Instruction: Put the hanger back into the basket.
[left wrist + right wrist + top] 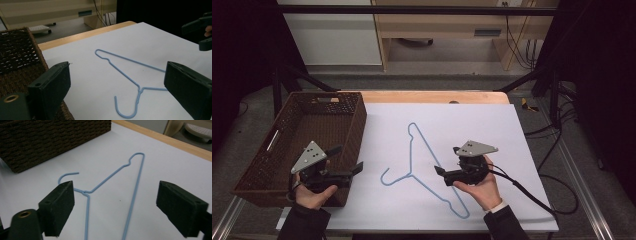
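Two hands are coming in from six o'clock in the high view, each holding a claw. Left claw (347,161) is hovering just beside the near right corner of the brown wicker basket (257,170), which is occupying the nine o'clock side of the tabletop (437,96); its jaws are standing well apart with nothing between them. Right claw (440,172) is hanging over the white sheet (492,130) at about five o'clock, pointing toward nine o'clock at the blue wire hanger (424,165), jaws apart and gripping nothing. In the right gripper view the hanger (110,192) is lying flat on the sheet, between and beyond the wide-set jaws, untouched. Its hook is curling toward the basket, its long bar running from twelve o'clock down toward five.
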A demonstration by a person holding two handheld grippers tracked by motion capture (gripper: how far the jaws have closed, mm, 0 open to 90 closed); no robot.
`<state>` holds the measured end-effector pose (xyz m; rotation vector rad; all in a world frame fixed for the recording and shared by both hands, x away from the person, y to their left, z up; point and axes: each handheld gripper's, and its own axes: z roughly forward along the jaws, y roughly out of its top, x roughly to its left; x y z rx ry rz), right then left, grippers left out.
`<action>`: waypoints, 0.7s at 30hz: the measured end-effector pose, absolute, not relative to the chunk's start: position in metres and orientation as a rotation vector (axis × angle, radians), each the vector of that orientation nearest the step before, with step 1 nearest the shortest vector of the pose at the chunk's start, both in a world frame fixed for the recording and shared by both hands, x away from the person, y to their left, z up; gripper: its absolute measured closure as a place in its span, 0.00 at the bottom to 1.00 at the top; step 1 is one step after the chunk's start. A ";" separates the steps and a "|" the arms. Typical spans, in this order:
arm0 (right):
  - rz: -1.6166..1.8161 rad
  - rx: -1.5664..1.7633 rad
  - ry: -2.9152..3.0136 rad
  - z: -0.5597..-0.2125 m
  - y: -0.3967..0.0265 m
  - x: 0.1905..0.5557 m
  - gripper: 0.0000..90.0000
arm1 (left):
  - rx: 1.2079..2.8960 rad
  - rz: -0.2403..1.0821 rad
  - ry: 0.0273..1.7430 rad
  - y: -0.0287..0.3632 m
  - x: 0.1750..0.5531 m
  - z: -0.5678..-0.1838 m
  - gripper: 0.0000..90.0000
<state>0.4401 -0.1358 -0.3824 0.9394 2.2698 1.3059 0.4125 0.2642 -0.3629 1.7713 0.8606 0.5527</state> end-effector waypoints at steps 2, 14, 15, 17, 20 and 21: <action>1.305 0.939 2.277 -0.384 -0.131 0.441 0.20 | 1.772 0.553 0.860 0.264 0.412 -0.363 0.07; 1.168 0.905 2.431 -0.415 -0.094 0.447 0.33 | 1.773 0.551 0.858 0.264 0.413 -0.363 0.08; 1.168 0.905 2.431 -0.415 -0.094 0.447 0.33 | 1.773 0.551 0.858 0.264 0.413 -0.363 0.07; 1.153 0.904 2.448 -0.419 -0.091 0.448 0.35 | 1.772 0.551 0.859 0.265 0.413 -0.363 0.08; 1.126 0.903 2.479 -0.426 -0.086 0.448 0.38 | 1.767 0.551 0.857 0.265 0.412 -0.363 0.08; 1.123 0.898 2.486 -0.428 -0.085 0.449 0.40 | 1.766 0.550 0.858 0.265 0.412 -0.363 0.08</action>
